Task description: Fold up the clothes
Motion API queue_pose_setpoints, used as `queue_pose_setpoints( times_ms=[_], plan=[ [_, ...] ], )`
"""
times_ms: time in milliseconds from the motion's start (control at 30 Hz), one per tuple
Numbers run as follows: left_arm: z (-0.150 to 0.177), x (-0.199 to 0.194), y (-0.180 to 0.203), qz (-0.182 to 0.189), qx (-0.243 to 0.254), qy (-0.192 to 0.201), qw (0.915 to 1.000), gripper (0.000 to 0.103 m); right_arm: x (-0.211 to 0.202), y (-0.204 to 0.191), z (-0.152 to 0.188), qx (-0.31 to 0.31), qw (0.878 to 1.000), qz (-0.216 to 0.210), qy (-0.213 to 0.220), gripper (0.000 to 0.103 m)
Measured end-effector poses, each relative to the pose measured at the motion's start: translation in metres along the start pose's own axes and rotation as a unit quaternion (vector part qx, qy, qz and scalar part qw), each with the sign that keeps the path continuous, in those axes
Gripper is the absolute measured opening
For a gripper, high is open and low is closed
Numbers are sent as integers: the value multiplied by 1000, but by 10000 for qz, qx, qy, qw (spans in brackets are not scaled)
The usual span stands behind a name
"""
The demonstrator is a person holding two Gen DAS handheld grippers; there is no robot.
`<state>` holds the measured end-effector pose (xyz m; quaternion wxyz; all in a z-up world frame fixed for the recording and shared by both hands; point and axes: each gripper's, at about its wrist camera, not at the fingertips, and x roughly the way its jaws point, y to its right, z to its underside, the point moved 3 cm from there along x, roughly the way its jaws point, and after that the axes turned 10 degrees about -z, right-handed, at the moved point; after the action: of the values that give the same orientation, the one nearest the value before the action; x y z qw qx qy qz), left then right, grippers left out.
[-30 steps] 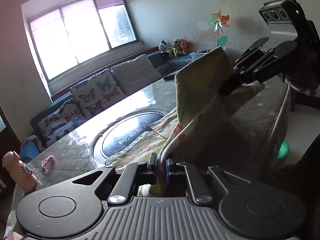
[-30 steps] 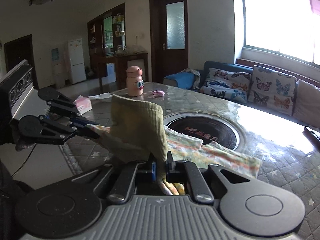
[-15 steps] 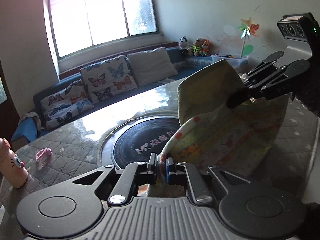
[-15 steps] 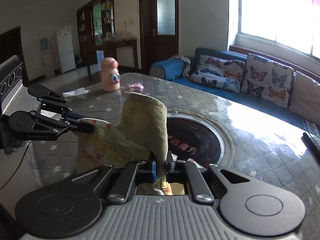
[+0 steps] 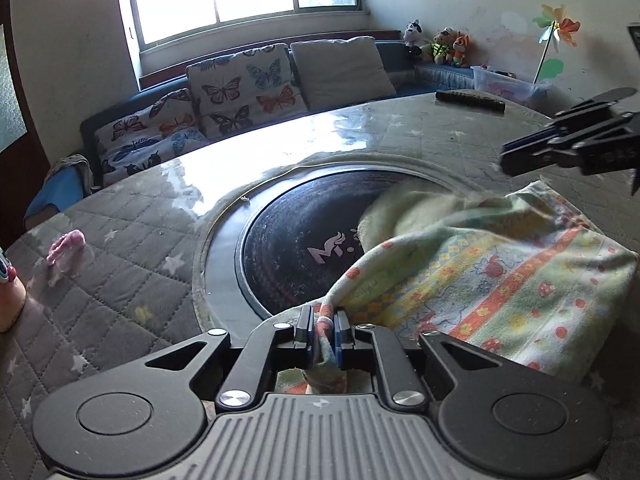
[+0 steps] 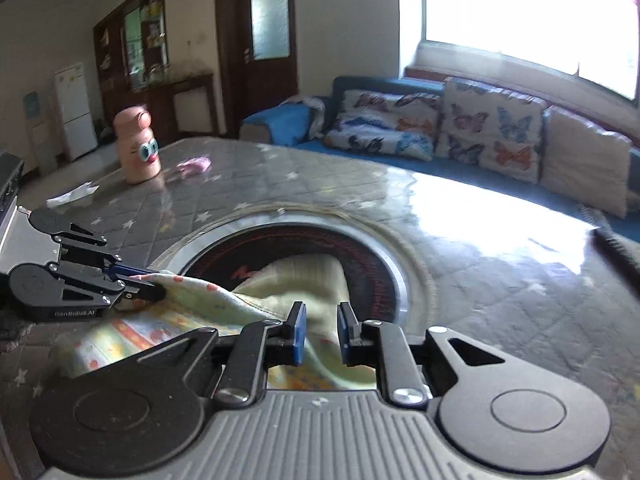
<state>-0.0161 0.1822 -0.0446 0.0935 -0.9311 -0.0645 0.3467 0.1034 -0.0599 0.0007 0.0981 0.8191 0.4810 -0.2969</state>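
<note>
My right claw [image 6: 319,330] is opening, pads clear of the printed towel [image 5: 480,280] I carried raised 1 second ago; it now lies folded on the counter [image 5: 132,264], corner pinched in my left claw [image 5: 323,330], also easing open.

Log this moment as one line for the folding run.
step: laying fold | left gripper: opening, cloth between pads | right gripper: opening, pads clear of cloth | cloth: on table

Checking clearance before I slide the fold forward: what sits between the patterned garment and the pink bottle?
In the right wrist view, only the black round inset and bare quilted table cover lie between the garment and the pink bottle.
</note>
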Motion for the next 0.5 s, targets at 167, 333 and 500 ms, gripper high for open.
queue_pose_setpoints(
  times_ms=[167, 333, 500],
  plan=[
    [-3, 6, 0, -123, -89, -53, 9999, 27, -14, 14, 24, 363, 9992, 168, -62, 17],
    [-2, 8, -11, -323, -152, -93, 9993, 35, -7, 40, 49, 924, 9945, 441, -239, 17],
    [0, 7, -26, -692, -253, -180, 9971, 37, -10, 59, 55, 1264, 9893, 721, -113, 16]
  ],
)
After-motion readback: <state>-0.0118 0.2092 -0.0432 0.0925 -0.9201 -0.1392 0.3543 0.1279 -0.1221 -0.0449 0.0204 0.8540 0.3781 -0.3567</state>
